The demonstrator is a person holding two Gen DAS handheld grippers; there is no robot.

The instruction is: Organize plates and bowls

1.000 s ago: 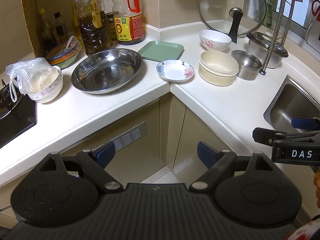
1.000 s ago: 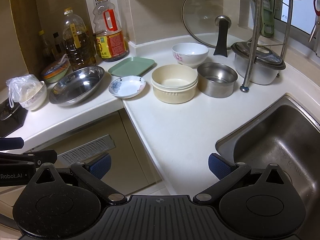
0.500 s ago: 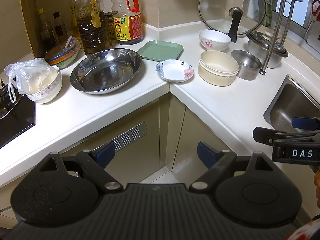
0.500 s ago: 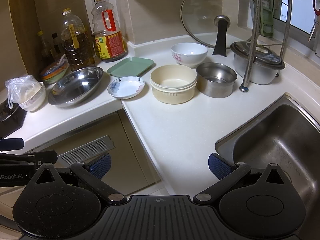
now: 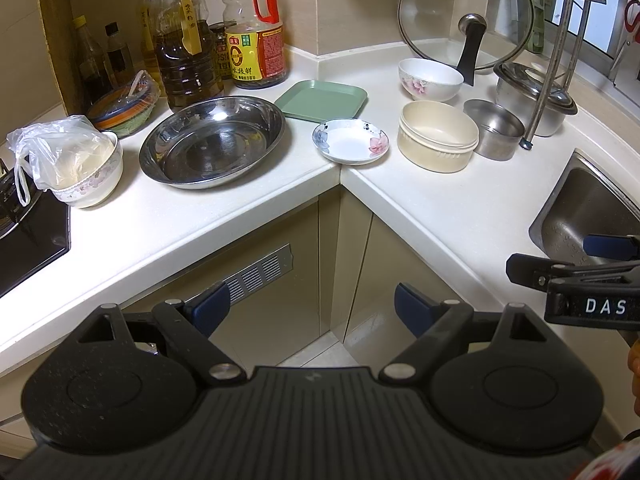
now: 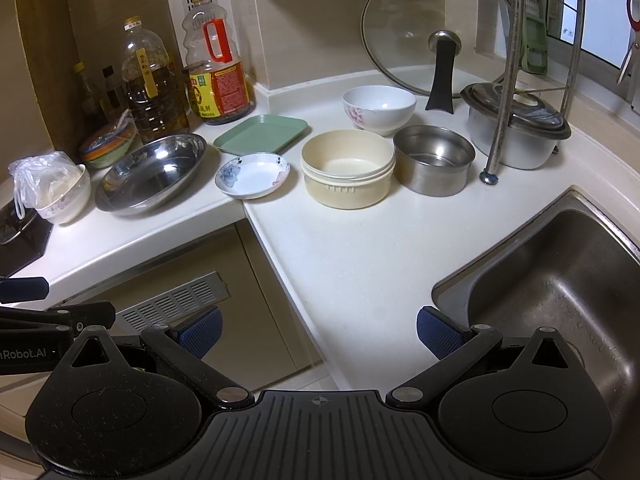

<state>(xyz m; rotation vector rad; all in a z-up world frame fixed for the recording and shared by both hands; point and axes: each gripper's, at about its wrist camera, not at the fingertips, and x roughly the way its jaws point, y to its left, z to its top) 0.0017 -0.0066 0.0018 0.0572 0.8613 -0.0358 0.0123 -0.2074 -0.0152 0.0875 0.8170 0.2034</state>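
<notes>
On the white corner counter stand a wide steel dish [image 5: 212, 142] [image 6: 152, 174], a green square plate [image 5: 321, 100] [image 6: 261, 133], a small flowered saucer [image 5: 351, 146] [image 6: 252, 175], a cream bowl [image 5: 438, 136] [image 6: 347, 167], a white flowered bowl [image 5: 430, 79] [image 6: 379, 109] and a small steel bowl [image 5: 494, 128] [image 6: 434, 159]. My left gripper [image 5: 312, 310] is open and empty, in front of the counter over the cabinets. My right gripper [image 6: 318, 330] is open and empty above the counter's front edge, beside the sink.
Oil bottles [image 5: 186, 52] stand at the back left. A bagged bowl [image 5: 76, 166] sits by the hob [image 5: 28, 236]. A glass lid [image 6: 430, 36], a lidded pot [image 6: 520, 128] and a rack pole [image 6: 506, 80] are at the back right. The sink [image 6: 560, 292] is at the right.
Both grippers have drifted slightly; the views shift a little. Nothing on the counter has moved and both grippers stay open.
</notes>
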